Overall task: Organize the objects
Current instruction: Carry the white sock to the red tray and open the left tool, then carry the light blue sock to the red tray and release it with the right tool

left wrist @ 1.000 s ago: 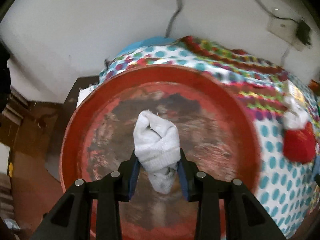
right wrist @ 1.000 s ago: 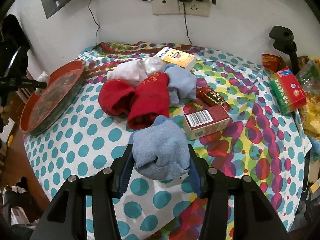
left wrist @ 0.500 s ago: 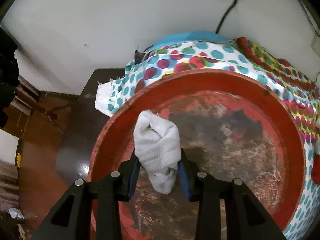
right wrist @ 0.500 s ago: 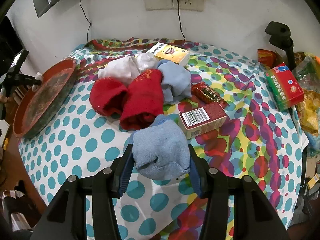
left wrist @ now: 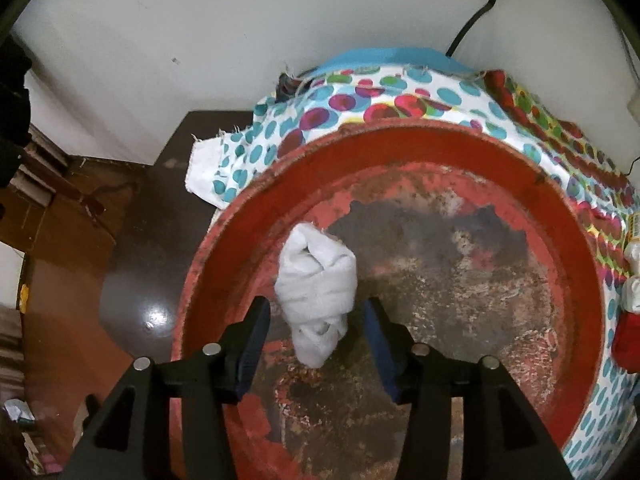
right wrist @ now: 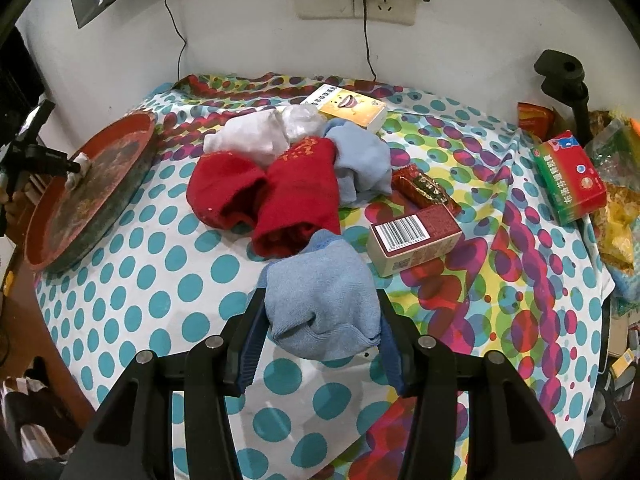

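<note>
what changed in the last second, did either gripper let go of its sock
The left gripper slid toward the near-left side of the red tray, and its jaws are opening: the white sock sits loose between them, gaps on both sides. The right gripper kept its hold on the blue sock in the same place above the tablecloth.

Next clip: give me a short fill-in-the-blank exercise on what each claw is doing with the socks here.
1. The left claw is opening around a ____ sock.
2. That sock is over the red ____.
3. The right claw is shut on a ____ sock.

Missing words: white; tray; blue
</note>
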Demonstrator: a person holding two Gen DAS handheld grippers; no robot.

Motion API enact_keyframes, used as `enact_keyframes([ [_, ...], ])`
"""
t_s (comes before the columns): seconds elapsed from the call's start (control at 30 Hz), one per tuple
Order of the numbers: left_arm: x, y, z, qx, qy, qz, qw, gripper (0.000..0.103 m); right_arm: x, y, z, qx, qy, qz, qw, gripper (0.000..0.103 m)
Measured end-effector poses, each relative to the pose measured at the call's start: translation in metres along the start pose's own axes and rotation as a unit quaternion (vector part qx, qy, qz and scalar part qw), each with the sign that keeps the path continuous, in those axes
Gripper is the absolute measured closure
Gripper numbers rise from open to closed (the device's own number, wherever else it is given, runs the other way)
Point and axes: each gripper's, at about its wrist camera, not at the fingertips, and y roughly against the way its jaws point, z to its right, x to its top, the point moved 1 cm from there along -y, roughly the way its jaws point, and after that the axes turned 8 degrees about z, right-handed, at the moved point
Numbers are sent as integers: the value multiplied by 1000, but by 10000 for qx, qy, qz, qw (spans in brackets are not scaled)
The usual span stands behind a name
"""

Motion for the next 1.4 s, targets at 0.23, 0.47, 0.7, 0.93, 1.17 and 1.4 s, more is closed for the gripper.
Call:
enact_keyframes([
  [0.23, -16, 34, 7, -360, 188, 177, 9990, 53, 2, 5, -11, -11, 91, 41, 9999, 55],
  [0.47, -35, 68, 19, -192, 82, 408, 9989, 53, 4, 13, -22, -45, 189, 97, 9998, 55],
  [0.7, -55, 79, 34, -68, 10, 534, 9985, 53, 8, 17, -37, -98, 287, 137, 9994, 55],
  [0.93, -66, 82, 33, -97, 93, 564, 9983, 53, 16, 25, -47, -14, 222, 233, 9995, 55],
  [1.17, -67, 93, 29, -88, 106, 636, 9979, 53, 21, 26, -58, -33, 300, 262, 9992, 55],
  [1.4, -68, 109, 29, -177, 86, 746, 9970, 53, 36, 20, -94, 268, 598, 242, 9976, 55],
])
